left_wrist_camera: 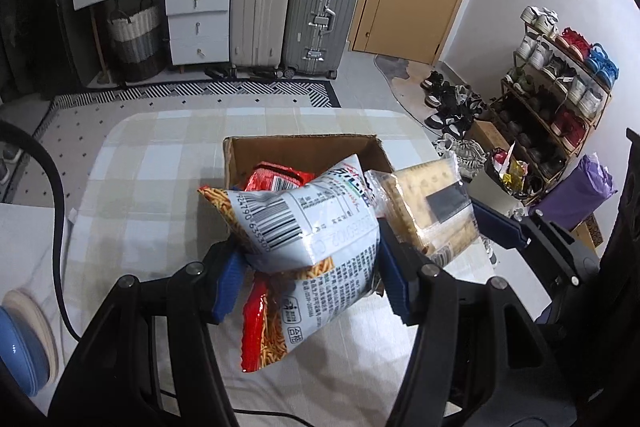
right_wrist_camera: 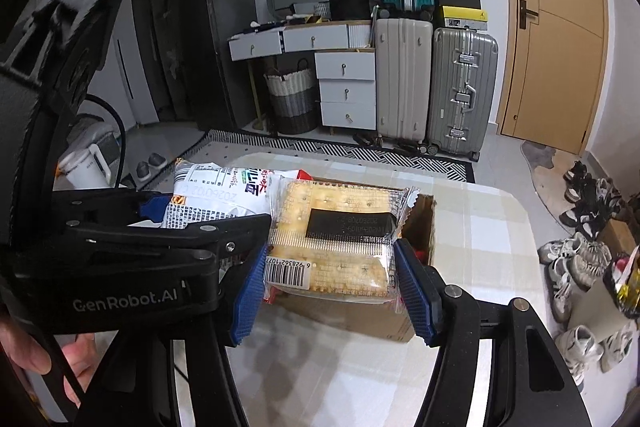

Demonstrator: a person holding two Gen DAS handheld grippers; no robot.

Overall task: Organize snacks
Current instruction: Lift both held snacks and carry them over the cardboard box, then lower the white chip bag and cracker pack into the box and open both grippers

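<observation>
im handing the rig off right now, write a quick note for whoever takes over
Left gripper: shut on the noodle snack bag, held in the air near the cardboard box.
Right gripper: shut on the clear cracker pack, also in the air by the box.
Box sits open on the checked tablecloth; a red snack packet is already inside.
Done: at least one snack boxed, two more picked up.
Left: lower both packs into the box and release. I see no other loose snacks on the table.

My right gripper pinches a clear-wrapped cracker pack above the open brown cardboard box. At nine o'clock, my left gripper holds a white snack bag.
</observation>
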